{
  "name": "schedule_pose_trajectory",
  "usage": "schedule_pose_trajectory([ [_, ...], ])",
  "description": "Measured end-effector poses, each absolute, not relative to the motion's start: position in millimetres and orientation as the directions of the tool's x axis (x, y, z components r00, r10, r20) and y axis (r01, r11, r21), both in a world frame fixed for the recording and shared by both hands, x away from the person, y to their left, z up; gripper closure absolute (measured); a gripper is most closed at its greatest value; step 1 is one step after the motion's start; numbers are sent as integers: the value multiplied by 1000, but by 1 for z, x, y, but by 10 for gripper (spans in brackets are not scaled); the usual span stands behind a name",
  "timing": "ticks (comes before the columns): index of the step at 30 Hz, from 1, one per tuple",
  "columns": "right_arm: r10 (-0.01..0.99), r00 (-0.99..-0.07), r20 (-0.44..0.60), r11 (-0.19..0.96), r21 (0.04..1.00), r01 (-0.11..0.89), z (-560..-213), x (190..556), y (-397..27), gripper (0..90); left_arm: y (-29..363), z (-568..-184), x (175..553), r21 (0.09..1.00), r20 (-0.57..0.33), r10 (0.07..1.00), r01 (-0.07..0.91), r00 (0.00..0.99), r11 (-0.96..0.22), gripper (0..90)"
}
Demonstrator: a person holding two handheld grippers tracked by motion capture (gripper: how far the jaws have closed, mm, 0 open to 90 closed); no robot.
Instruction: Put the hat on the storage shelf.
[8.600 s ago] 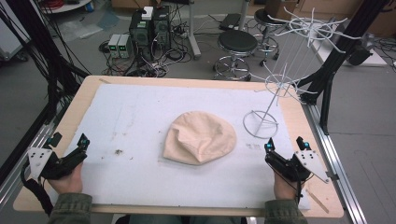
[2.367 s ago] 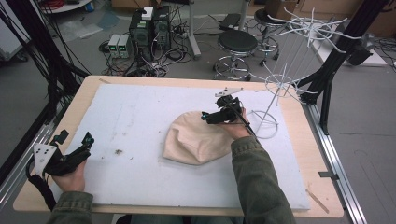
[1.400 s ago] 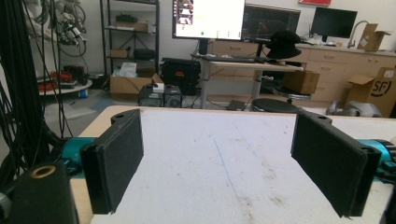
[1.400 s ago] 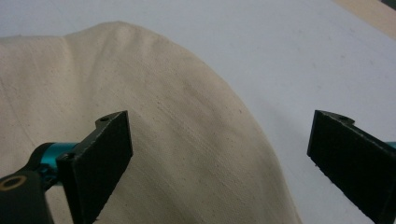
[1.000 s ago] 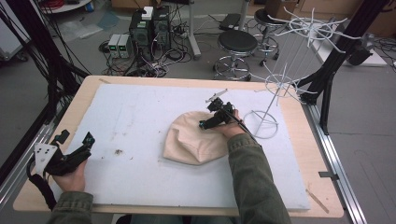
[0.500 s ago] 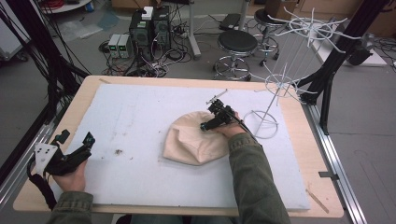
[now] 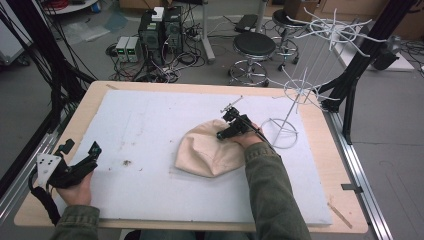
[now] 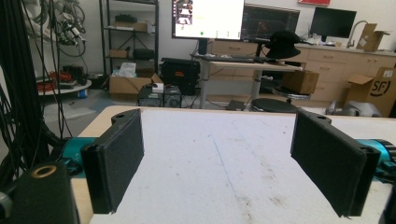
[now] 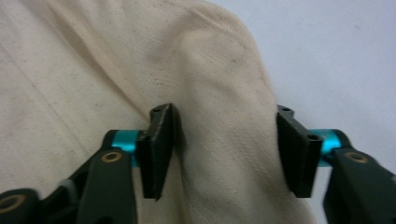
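the white mat on the desk [image 7: 150, 125] is bare across its left half and along the near edge, apart from a few dark specks; passage there is unobstructed. the cream fabric hat [image 7: 210, 150] occupies the centre. the white wire stand [image 7: 295, 100] rises at the right rear, its round base just beside the hat, arms spreading overhead.

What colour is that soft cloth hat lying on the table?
The soft cloth hat is plain cream-beige, clearest in the right gripper view.
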State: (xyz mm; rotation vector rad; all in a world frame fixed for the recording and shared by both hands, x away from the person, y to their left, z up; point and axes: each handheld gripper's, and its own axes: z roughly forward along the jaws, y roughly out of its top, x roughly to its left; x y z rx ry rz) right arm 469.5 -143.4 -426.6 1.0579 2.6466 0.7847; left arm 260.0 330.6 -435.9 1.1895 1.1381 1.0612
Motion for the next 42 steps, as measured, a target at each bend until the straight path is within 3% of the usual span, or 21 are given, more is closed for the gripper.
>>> schedule_pose_trajectory([
  [3, 693, -721, 9, 609, 528, 592, -424, 468, -144, 585, 331, -436, 260, 996, -81, 988, -14, 132, 84, 175],
  [15, 711, -693, -120, 632, 542, 555, -416, 463, -140, 770, 331, -436, 260, 996, -84, 988, -15, 132, 87, 177],
  [23, 715, -683, -153, 636, 548, 543, -413, 461, -142, 788, 331, -436, 260, 996, -85, 988, -15, 132, 87, 177],
  [42, 755, -646, -111, 585, 560, 587, -408, 454, -148, 788, 331, -436, 260, 996, -88, 987, -16, 132, 91, 177],
])
